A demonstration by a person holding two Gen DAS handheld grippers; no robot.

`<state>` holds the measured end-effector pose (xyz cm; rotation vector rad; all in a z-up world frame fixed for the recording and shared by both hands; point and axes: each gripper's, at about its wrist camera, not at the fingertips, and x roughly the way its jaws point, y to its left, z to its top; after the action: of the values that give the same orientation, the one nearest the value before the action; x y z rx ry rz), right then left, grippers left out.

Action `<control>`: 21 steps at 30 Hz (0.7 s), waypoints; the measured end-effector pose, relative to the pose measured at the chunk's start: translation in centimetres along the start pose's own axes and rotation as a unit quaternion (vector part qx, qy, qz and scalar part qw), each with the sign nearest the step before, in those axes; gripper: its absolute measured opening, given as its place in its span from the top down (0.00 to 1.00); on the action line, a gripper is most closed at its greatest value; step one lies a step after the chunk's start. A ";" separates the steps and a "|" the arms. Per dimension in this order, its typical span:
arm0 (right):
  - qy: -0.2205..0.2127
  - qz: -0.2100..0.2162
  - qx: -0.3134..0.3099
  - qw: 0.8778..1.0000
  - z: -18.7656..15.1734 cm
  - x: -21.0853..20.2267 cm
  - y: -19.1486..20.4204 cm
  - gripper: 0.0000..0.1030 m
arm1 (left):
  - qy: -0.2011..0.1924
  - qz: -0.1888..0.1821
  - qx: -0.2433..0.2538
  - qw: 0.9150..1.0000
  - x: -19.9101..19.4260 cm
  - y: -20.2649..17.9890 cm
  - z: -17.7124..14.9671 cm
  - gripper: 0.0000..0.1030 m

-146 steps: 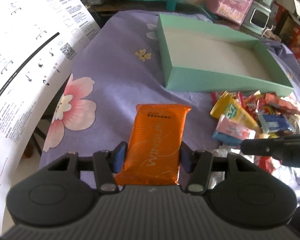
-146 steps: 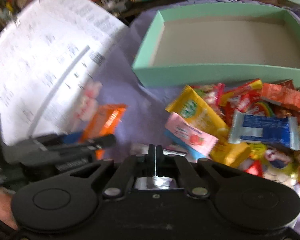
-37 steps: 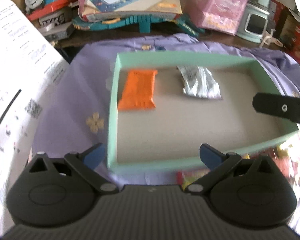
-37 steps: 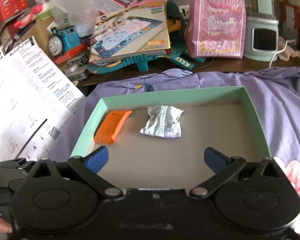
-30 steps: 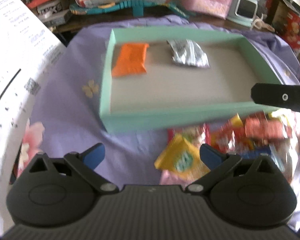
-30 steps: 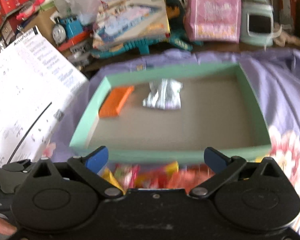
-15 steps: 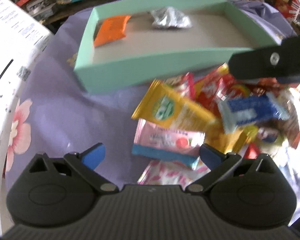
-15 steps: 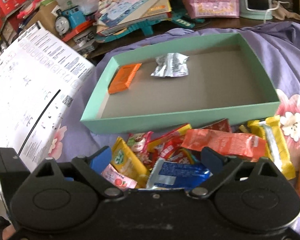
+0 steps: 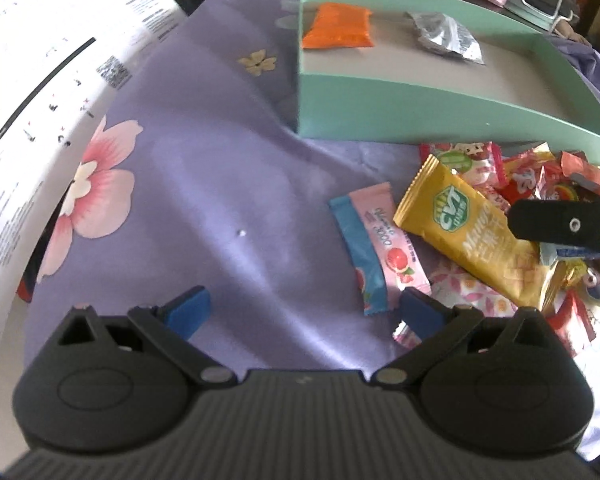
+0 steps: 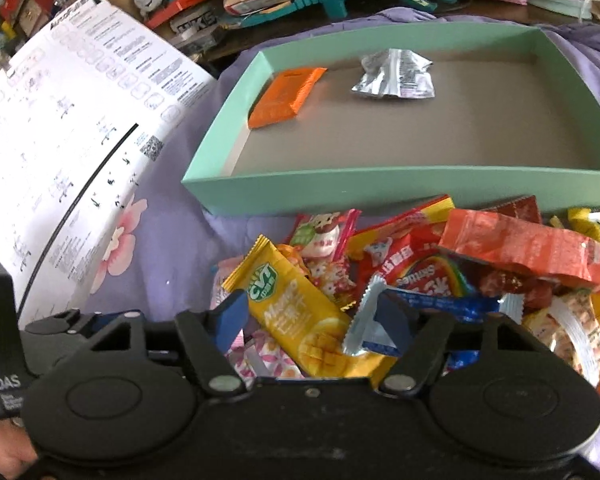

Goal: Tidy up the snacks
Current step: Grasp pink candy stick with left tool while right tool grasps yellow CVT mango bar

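The long yellow mango candy packet (image 10: 300, 316) lies on the snack pile, just before the mint green cardboard box (image 10: 400, 186). The right gripper (image 10: 310, 318) has its fingers apart around it, so squeezing looks next. The left gripper (image 9: 304, 312) is wide apart and empty, beside a pink and blue candy wrapper (image 9: 376, 246).

Purple floral cloth (image 9: 204, 184) carries mint tray (image 10: 380, 190), loose snack pile (image 10: 440, 276) just beside it, white printed sheet (image 10: 72, 128) at left

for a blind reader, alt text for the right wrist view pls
The open right gripper straddles a yellow mango packet atop a snack pile on purple cloth. Behind, a green tray holds an orange packet and a silver wrapper.
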<state>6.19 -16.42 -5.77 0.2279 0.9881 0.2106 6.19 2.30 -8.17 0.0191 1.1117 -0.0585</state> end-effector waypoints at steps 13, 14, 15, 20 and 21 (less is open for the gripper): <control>0.020 0.000 -0.047 0.999 0.0 1.5 2.5 0.35 | -0.003 -0.006 -0.037 0.999 0.1 3.0 0.5 0.00; 0.018 -0.002 -0.050 0.999 0.2 1.7 2.6 0.35 | -0.005 -0.013 -0.040 0.999 -0.2 3.0 0.6 0.00; 0.016 -0.004 -0.054 0.998 0.4 2.0 2.6 0.35 | -0.007 -0.019 -0.042 0.999 -0.3 2.9 0.7 0.00; 0.059 0.018 0.012 0.998 0.1 3.9 0.4 0.41 | -0.008 -0.011 -0.026 1.000 0.1 1.7 1.0 0.00; 0.060 0.022 0.012 0.998 -0.1 3.7 0.3 0.41 | -0.005 -0.019 -0.024 1.000 0.3 1.6 1.0 0.00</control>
<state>8.02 -15.06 -8.69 0.2619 1.1065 0.2544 7.35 3.80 -8.05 -0.0454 1.1033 -0.0664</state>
